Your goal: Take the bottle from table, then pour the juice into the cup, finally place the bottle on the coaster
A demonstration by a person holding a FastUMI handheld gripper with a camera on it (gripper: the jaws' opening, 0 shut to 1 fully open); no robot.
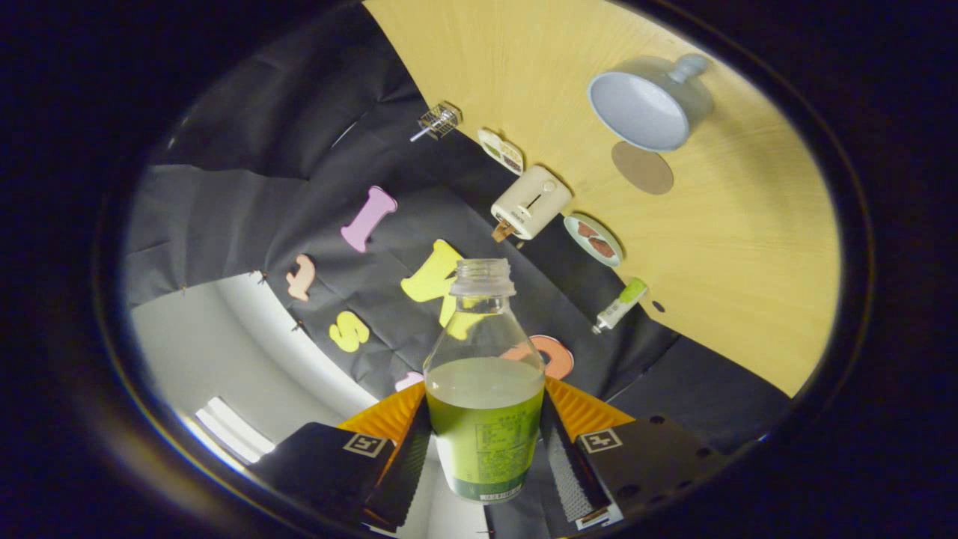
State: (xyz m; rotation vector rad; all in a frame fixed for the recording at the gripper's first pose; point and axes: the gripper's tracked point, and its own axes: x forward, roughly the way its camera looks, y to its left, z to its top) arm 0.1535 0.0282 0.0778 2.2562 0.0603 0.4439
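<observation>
My gripper [485, 442] is shut on a clear bottle [483, 389] of green juice, one finger pressing each side of its labelled lower body. The bottle has no cap, and its open neck points away along the fingers. The whole view is rolled, so the wooden table [748, 284] stands steeply tilted beyond the bottle. On it, far beyond the fingers, a pale grey-blue cup [647, 105] with a handle looks empty. A round brown coaster [642, 168] lies flat right beside the cup. The bottle is held in the air, well short of both.
Along the table's back edge by the black cloth wall stand a cream toaster [531, 202], a small plate with brown food [593, 239], a white tube with a green cap [620, 305], a small patterned dish [501, 151] and a wire basket [438, 120].
</observation>
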